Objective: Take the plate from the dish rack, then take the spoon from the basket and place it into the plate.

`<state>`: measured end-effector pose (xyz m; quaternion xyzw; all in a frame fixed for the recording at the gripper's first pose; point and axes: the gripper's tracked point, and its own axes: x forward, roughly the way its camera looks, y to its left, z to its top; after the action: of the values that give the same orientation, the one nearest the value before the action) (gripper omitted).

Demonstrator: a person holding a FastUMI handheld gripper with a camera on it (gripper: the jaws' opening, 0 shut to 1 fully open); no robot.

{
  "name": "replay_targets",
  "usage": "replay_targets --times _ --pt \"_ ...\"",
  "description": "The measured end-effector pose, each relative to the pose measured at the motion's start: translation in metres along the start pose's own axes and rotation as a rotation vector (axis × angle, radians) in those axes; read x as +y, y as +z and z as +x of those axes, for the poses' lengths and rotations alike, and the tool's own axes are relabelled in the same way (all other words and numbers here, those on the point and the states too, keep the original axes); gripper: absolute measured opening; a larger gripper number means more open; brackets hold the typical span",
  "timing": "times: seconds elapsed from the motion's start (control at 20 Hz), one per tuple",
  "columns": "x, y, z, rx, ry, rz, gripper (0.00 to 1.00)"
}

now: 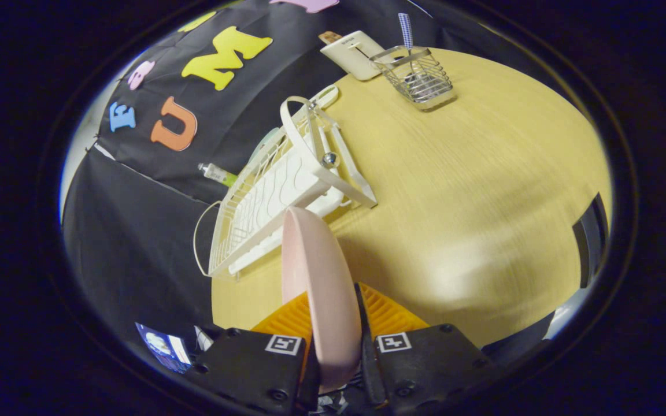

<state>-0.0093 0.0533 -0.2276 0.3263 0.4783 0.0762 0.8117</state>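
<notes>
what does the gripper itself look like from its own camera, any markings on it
The hand-held gripper has two blocky dark housings with visible screws, each carrying a square black-and-white coded marker on a white patch. Its fingers are wedge-shaped with ribbed faces. No cables or sleeve can be made out.

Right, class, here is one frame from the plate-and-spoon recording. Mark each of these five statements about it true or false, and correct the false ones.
1. The pink plate is gripped edge-on between the fingers of the gripper. True.
2. The plate still stands in the white dish rack. False: it is out of the rack, held in front of it over the wooden table.
3. A utensil with a checked handle stands in the wire basket. True.
4. The wire basket sits between the gripper's fingers. False: it stands far beyond them, at the table's far side.
5. The spoon already lies in the plate. False: nothing lies in the plate.
</notes>
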Motion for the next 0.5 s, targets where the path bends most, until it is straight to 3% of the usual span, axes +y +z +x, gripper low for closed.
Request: replay_targets --times 0.25,0.5 --pt "-0.004 0.008 0.006 -0.017 -0.016 -0.028 0.51" --pt "-0.003 0.019 -0.004 -0.064 -0.001 -0.059 0.58"
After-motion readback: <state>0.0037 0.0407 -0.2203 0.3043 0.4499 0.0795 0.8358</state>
